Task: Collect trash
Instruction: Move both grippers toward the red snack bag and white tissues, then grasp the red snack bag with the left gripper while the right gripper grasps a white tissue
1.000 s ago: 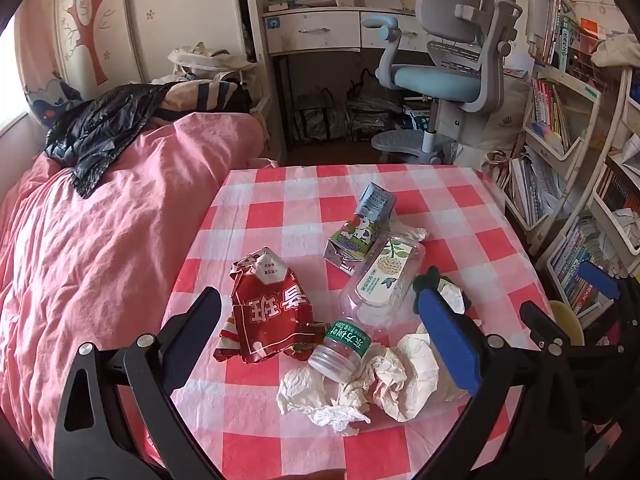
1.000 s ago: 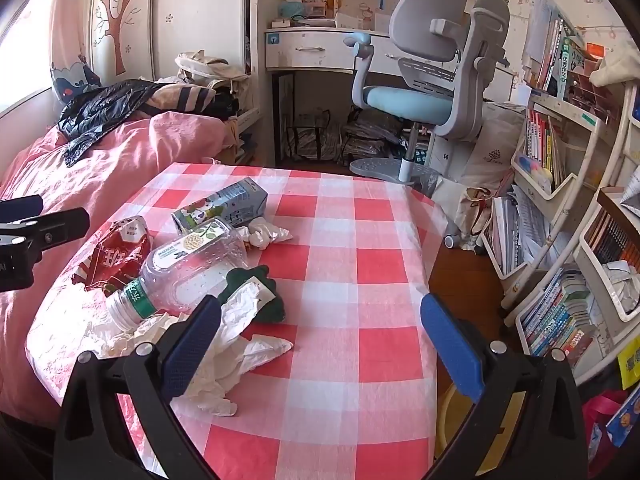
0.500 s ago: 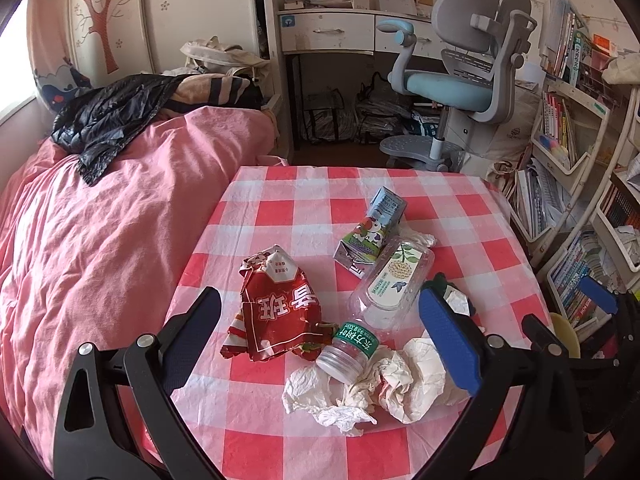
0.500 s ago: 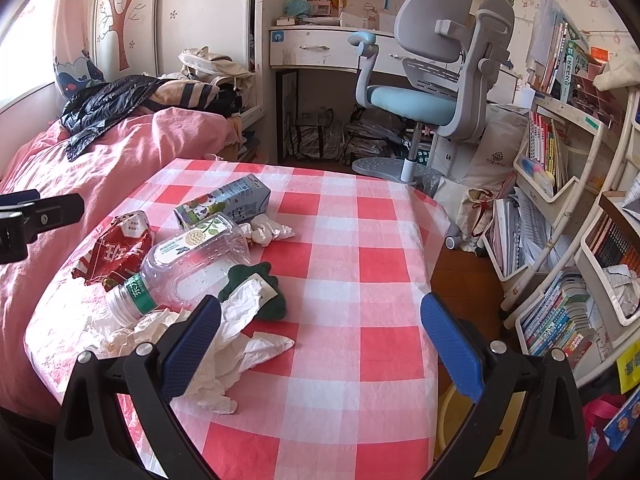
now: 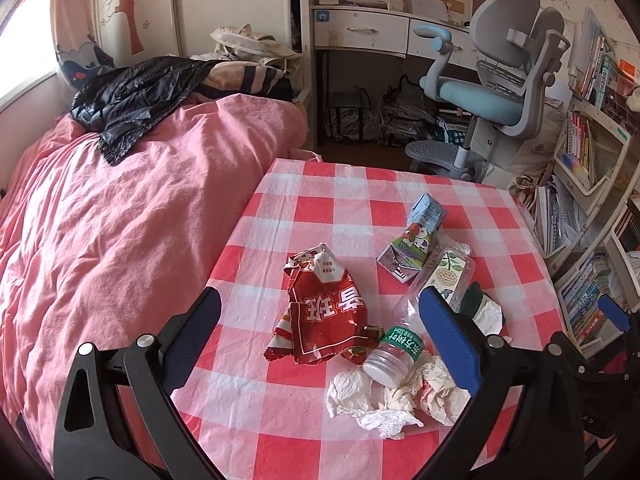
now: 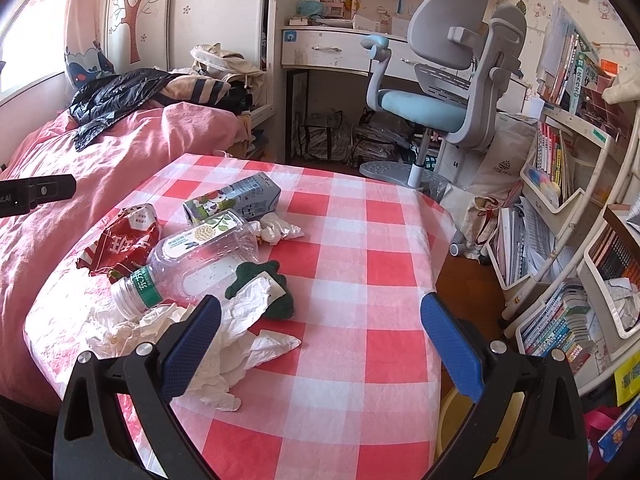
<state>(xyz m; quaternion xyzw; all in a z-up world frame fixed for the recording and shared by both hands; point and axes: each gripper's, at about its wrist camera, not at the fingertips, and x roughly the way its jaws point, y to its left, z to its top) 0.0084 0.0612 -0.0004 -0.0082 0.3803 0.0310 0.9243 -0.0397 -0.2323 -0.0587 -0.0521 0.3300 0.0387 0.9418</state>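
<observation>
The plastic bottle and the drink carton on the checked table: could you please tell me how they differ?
The plastic bottle is clear and rounded; the drink carton is opaque, printed and boxy. The bottle's uncapped mouth rests on the crumpled tissues; the carton lies farther back, clear of that pile. Both lie on their sides, side by side.

Trash heaped on the table ahead of both tongs.
The snack bag lies between the left tongs' fingers; the bottle just right of it, the carton beyond, crumpled tissues nearest. The right tongs hover right of the heap.
</observation>
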